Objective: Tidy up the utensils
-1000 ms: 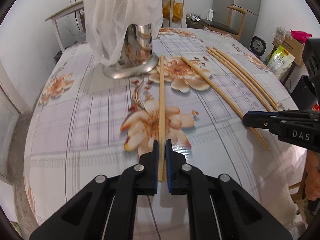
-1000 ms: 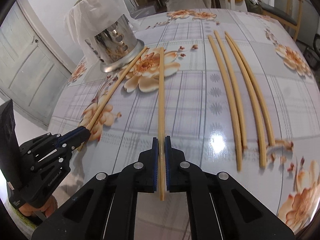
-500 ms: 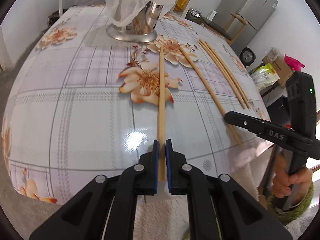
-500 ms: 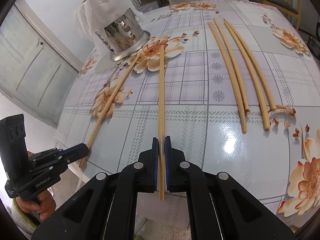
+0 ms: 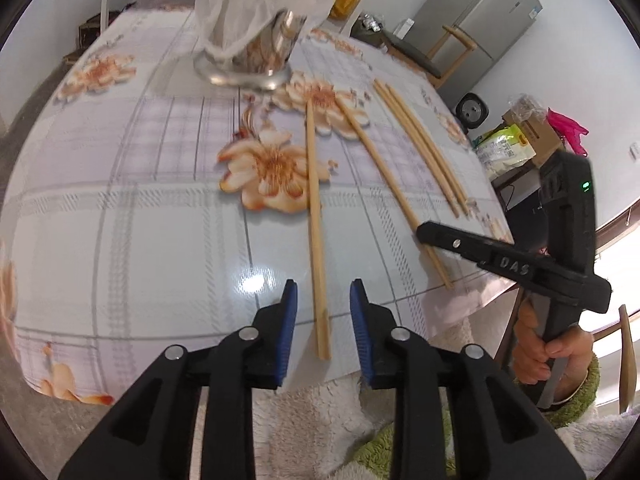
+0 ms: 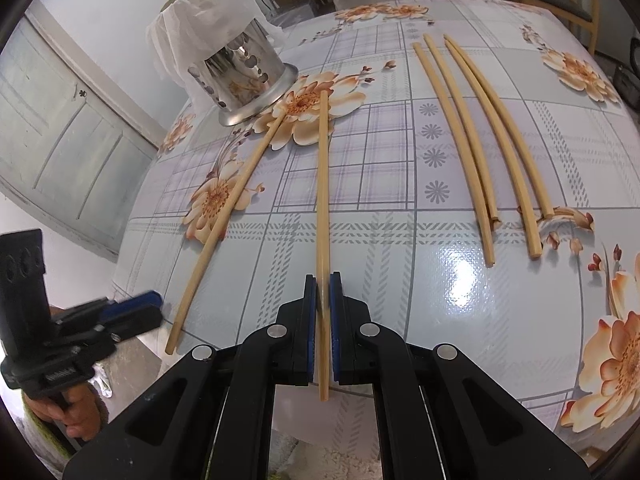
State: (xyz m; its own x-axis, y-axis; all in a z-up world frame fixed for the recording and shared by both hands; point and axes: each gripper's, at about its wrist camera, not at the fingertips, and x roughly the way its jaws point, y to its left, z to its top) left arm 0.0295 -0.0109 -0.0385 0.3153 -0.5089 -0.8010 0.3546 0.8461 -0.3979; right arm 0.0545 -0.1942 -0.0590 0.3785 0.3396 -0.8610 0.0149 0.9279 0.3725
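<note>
A pale wooden chopstick (image 5: 314, 208) lies on the flowered table, its near end at the front edge. My left gripper (image 5: 323, 288) straddles that end. Its jaws are opening and the blue pads (image 5: 289, 320) stand clear of the wood on both sides. The same chopstick (image 6: 224, 216) and left gripper (image 6: 136, 306) show at the left of the right wrist view. My right gripper (image 6: 323, 280) is shut on a second chopstick (image 6: 322, 184), whose far tip rests on the table. In the left wrist view the right gripper (image 5: 424, 232) sits on that second chopstick (image 5: 380, 172).
A perforated steel utensil holder (image 6: 240, 80) draped with white film stands at the back of the table (image 6: 440, 320). Several more chopsticks (image 6: 480, 140) lie side by side to the right. A person's hand (image 5: 536, 356) holds the right gripper's handle past the table edge.
The left jaws have opened off their chopstick, which now lies loose on the table. The left view has swung, with the holder farther off. The right gripper still grips its chopstick.
</note>
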